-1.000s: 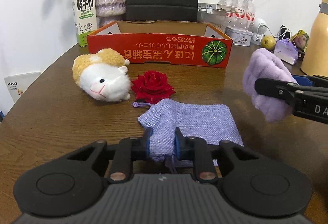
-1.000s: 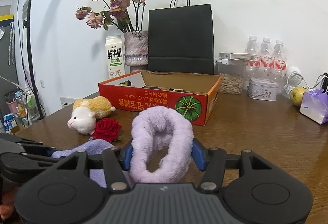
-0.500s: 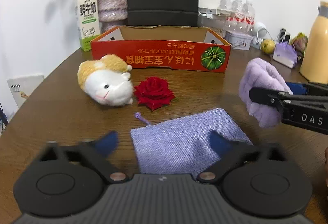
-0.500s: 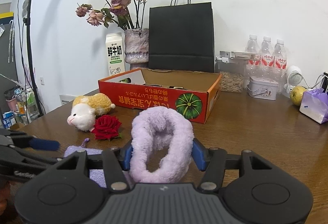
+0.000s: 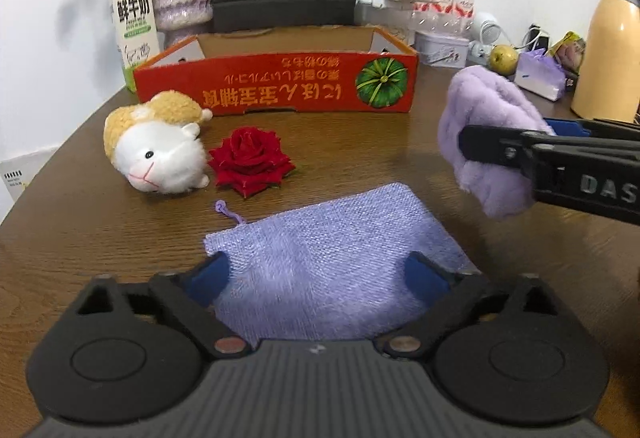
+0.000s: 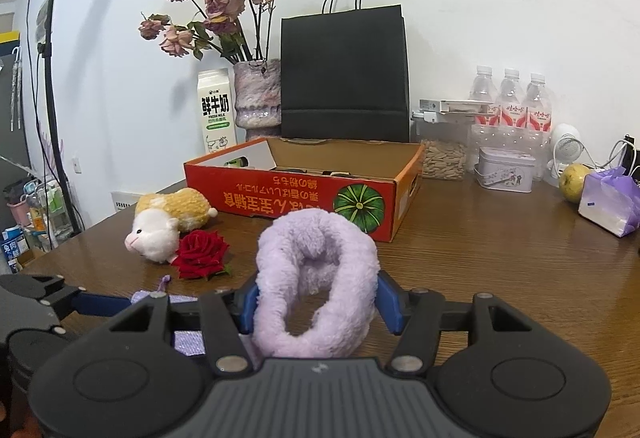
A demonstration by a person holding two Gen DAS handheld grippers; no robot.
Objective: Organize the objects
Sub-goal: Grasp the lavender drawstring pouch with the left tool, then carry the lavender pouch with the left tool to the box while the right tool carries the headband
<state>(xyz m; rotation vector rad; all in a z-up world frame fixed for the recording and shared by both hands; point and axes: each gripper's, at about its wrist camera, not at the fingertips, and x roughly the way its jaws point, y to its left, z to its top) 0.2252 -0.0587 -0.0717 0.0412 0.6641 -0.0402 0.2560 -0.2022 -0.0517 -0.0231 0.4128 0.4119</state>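
Left fingers spread wide over lilac pouch — right fingers clamp fluffy purple ring.

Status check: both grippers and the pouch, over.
Left hand-held gripper open over lilac pouch. Right hand-held gripper shut on fluffy purple ring. Nothing in the way.

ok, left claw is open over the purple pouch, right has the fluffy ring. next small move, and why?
Probably close the left claw on the near edge of the purple pouch. Its fingers straddle the pouch, which lies flat on the table, while the right claw holds the fluffy ring clear of the wood beside it, seemingly needing the pouch held.
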